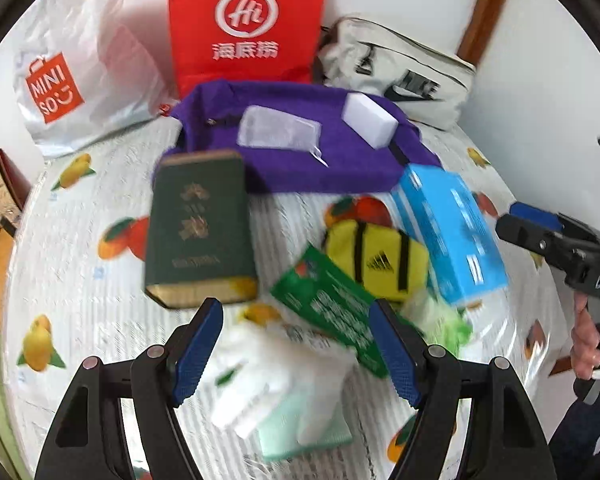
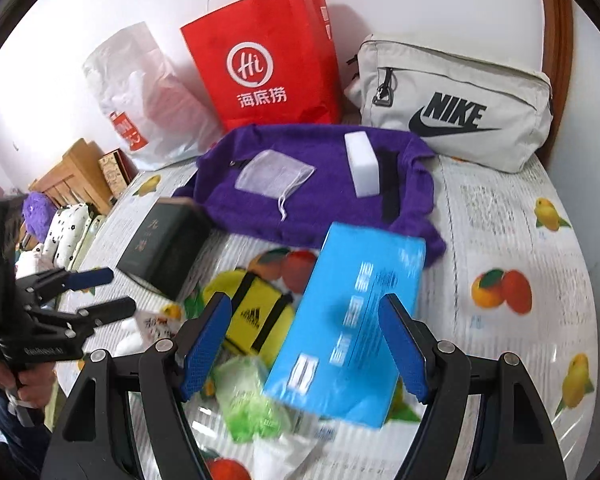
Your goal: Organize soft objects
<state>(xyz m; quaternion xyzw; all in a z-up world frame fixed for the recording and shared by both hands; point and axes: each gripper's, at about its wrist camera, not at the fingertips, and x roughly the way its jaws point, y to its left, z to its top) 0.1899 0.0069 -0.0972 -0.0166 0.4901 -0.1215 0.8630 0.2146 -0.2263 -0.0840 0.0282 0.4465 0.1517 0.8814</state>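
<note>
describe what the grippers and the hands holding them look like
Both the left gripper and the right gripper are black frames with silver pivot pins and textured blue finger pads. White lettering marks their bodies. Each hand wraps a black handle; no sleeve is visible.

Home, prob. bedroom, desk (image 2: 500,216) w/ fruit-print plastic cover, shopping bags (image 2: 268,60) & Nike pouch (image 2: 460,108) along far edge vs white wall, wooden bed frame (image 2: 74,176) w/ spotted pillow (image 2: 66,232) beyond left edge
</note>
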